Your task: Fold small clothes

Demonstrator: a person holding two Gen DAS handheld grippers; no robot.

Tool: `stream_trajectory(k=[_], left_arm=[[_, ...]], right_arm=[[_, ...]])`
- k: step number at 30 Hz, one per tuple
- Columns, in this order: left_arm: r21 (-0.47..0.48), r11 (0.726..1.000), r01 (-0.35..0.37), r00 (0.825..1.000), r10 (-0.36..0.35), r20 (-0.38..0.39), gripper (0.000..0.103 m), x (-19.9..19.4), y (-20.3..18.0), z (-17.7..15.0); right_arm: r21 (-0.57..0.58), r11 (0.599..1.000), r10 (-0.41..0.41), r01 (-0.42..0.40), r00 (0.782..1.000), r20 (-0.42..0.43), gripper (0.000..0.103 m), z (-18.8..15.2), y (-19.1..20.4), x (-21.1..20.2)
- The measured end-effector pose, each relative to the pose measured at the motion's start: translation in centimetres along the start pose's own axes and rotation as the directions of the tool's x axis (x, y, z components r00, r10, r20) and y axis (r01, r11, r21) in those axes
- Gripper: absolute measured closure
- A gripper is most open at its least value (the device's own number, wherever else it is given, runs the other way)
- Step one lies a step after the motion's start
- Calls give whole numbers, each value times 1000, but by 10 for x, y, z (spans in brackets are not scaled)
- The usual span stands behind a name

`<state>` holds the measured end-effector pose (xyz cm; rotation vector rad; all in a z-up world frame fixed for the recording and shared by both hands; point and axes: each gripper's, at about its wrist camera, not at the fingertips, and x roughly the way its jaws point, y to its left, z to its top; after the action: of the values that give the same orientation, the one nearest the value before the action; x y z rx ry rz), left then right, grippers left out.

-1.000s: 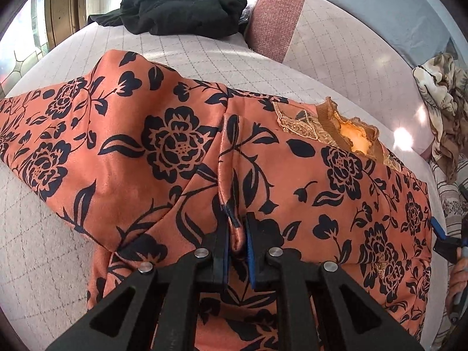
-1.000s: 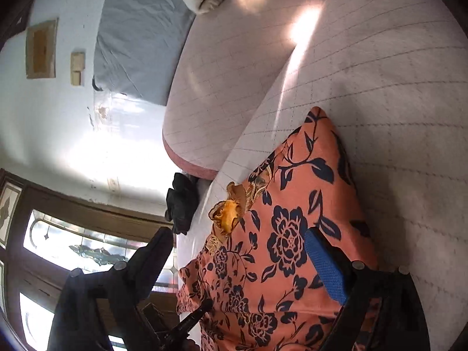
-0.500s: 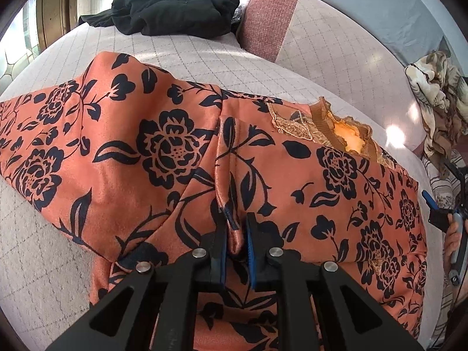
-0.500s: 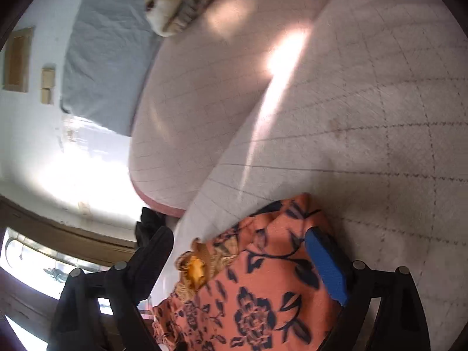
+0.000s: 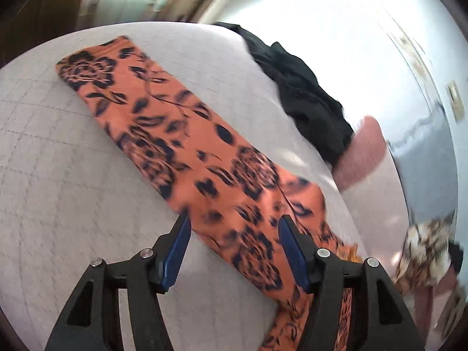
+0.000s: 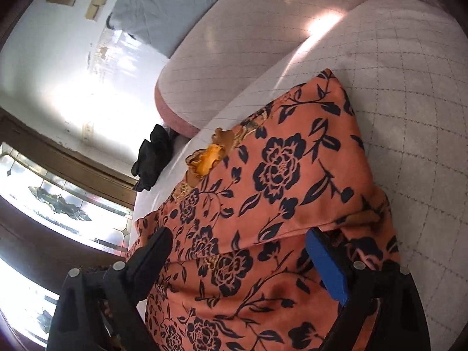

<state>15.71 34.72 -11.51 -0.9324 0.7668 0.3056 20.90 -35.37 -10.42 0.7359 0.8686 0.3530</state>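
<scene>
An orange garment with a dark floral print point(image 5: 204, 163) lies on the quilted pale sofa seat point(image 5: 58, 175). In the left wrist view one long sleeve runs away to the upper left, blurred. My left gripper point(image 5: 232, 234) is open and empty, its jaws spread just above the sleeve. In the right wrist view the garment point(image 6: 278, 193) shows its body with a gold-trimmed neckline point(image 6: 209, 158) and a fold across it. My right gripper point(image 6: 237, 248) is open and empty, jaws spread over the cloth.
A black garment point(image 5: 304, 93) lies crumpled at the far end of the seat, also in the right wrist view point(image 6: 152, 155). The sofa backrest point(image 6: 248, 38) rises behind. A patterned cloth point(image 5: 427, 251) and a grey cloth point(image 5: 424, 161) lie on the right. A glazed door point(image 6: 58, 199) stands beyond.
My left gripper has let go of the fold of cloth, opened and swung to look along the sleeve. My right gripper has moved back over the garment's body and stays open.
</scene>
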Motion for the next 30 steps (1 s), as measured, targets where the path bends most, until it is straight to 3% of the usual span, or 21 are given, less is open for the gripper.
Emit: stream_trajectory(k=[5, 7, 14, 17, 19, 21, 22, 25, 28, 30], left_arm=[[-214, 976, -43, 996, 60, 70, 41, 10, 70, 68], [-267, 964, 8, 997, 14, 81, 41, 12, 89, 85], [-298, 955, -10, 993, 44, 109, 45, 15, 98, 107], [-230, 961, -154, 984, 170, 53, 98, 26, 89, 112], [-181, 961, -210, 973, 224, 58, 98, 24, 81, 116], [-66, 965, -255, 956, 262, 130, 98, 10, 45, 116], [-3, 969, -247, 954, 244, 173, 98, -2, 19, 112], [229, 959, -165, 957, 99, 273, 98, -40, -77, 85], [454, 890, -52, 957, -86, 277, 98, -62, -181, 33], [560, 827, 41, 959, -191, 211, 98, -63, -238, -10]], right_arm=[[-106, 994, -10, 8, 1000, -17, 9, -23, 27, -1], [-130, 991, -24, 20, 999, -25, 9, -31, 32, 1], [-114, 993, -24, 23, 1000, -7, 9, -43, 32, 12], [-112, 993, -22, 22, 1000, -4, 9, -45, 33, 17], [-132, 991, -28, 28, 1000, -2, 9, -45, 36, 18], [-154, 988, -27, 28, 1000, 9, 9, -46, 40, 14], [-164, 986, -22, 25, 1000, 22, 9, -46, 41, 11], [-166, 986, -7, 16, 998, 58, 9, -44, 39, 3], [-141, 990, 18, -8, 997, 75, 9, -43, 34, -4], [-137, 990, 33, -20, 995, 97, 9, -41, 33, -12]])
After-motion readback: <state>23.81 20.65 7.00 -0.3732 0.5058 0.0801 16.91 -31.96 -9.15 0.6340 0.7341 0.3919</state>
